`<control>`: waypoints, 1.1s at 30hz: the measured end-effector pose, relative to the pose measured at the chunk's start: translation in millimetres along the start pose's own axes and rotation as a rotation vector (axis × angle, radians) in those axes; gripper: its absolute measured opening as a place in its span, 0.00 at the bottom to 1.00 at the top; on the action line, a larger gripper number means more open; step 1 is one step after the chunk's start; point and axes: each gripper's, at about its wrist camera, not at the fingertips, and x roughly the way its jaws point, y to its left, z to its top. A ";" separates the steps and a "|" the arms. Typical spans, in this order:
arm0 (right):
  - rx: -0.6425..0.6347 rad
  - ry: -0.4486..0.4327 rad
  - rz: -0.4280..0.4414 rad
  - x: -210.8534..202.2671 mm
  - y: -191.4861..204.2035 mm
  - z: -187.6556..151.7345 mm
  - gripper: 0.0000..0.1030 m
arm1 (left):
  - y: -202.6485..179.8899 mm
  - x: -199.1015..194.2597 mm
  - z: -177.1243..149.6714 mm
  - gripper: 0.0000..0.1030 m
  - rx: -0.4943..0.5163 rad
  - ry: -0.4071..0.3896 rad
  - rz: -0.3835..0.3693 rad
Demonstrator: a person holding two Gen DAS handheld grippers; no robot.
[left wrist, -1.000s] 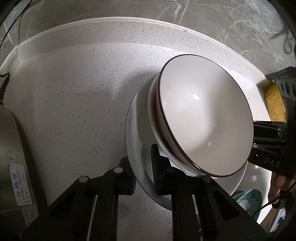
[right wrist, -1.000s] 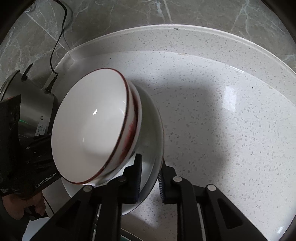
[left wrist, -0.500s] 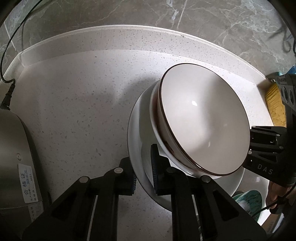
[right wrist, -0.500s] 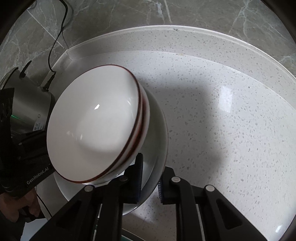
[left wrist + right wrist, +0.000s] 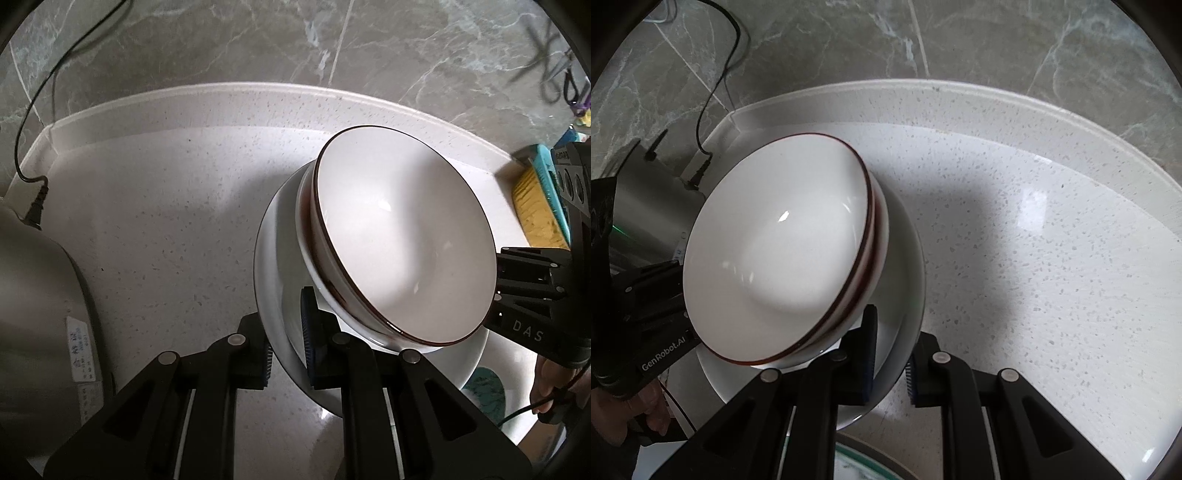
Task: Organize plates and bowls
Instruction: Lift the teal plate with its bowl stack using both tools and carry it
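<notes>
Left wrist view: one white plate (image 5: 275, 258) is seen, carrying a stack of two white bowls (image 5: 402, 258) with dark red-brown rims, the upper nested in the lower.
Stack position: plate and bowls are held clear above the speckled countertop (image 5: 159, 229), tilted toward the camera.
Left gripper (image 5: 288, 343): its blue pads are pinched on the near rim of the plate, one pad above the rim and one below.
Right gripper (image 5: 890, 362): its blue pads are pinched on the opposite rim of the same plate, the rim passing between them.
Hand pose: both grippers are pointed steeply downward from opposite sides of the plate; each is seen in the other's view beyond the bowls, gripped by a hand (image 5: 550, 384).
Bowl count confirmed: two rims are seen one under the other in the right wrist view, at the stack's edge.
Other items, one each: a steel appliance (image 5: 40, 302) with a cable plugged in at the left; a yellow-and-teal brush (image 5: 539, 206) at the counter's right edge; a teal patterned dish (image 5: 484, 384) partly hidden under the plate.
</notes>
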 end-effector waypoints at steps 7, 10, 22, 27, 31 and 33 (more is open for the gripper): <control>-0.002 -0.033 -0.014 -33.1 3.8 -10.8 0.14 | -13.1 -28.1 -8.2 0.11 0.018 -0.020 -0.022; -0.001 -0.041 -0.027 -45.9 8.3 -20.9 0.15 | -22.4 -40.2 -14.9 0.11 0.032 -0.025 -0.035; 0.075 -0.034 -0.061 -85.9 5.2 -90.5 0.15 | -64.0 -77.0 -83.1 0.12 0.122 0.018 -0.119; 0.135 -0.021 -0.066 -90.5 4.5 -123.8 0.15 | -73.5 -80.6 -112.1 0.12 0.154 0.052 -0.145; 0.163 -0.012 -0.073 -92.3 9.6 -144.1 0.15 | -78.5 -85.4 -128.3 0.12 0.184 0.063 -0.155; 0.179 -0.008 -0.073 -94.3 12.4 -155.9 0.15 | -80.4 -87.1 -138.8 0.12 0.199 0.067 -0.160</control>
